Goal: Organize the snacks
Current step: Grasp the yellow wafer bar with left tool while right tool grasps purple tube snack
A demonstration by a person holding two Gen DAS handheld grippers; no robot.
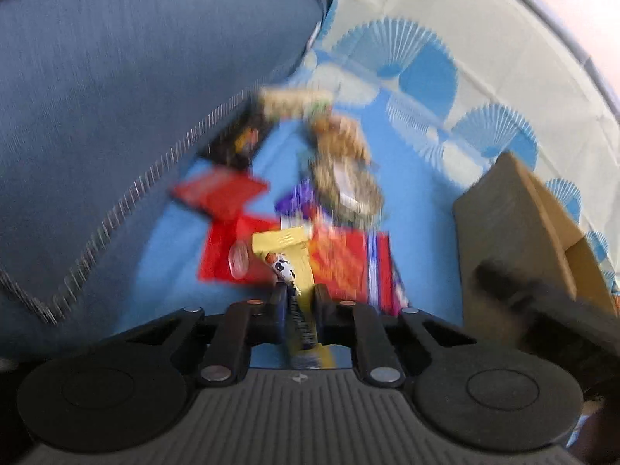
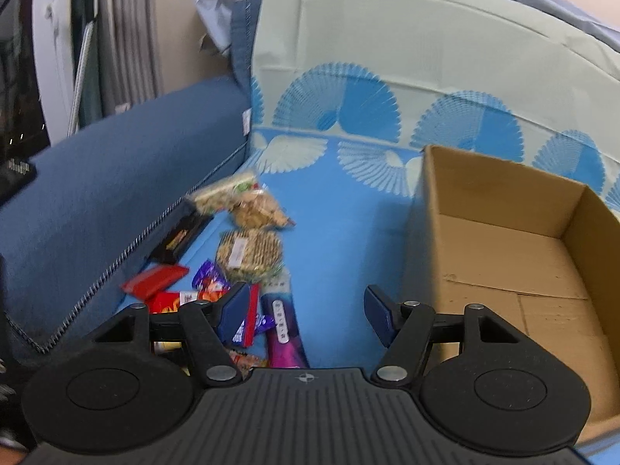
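In the blurred left wrist view my left gripper is shut on a yellow snack packet, which sticks out forward between the narrow jaws over a pile of red packets and orange ones. My right gripper stands open with nothing between its fingers, above the blue patterned sheet. It hangs between the snack pile and an open cardboard box. The pile holds a round cracker bag, a cookie bag, a black bar, a red packet and a purple tube.
A dark blue cushion with a zip edge borders the snacks on the left. The cardboard box also shows at the right of the left wrist view, with a dark blurred shape in front of it. A wall and curtains stand behind.
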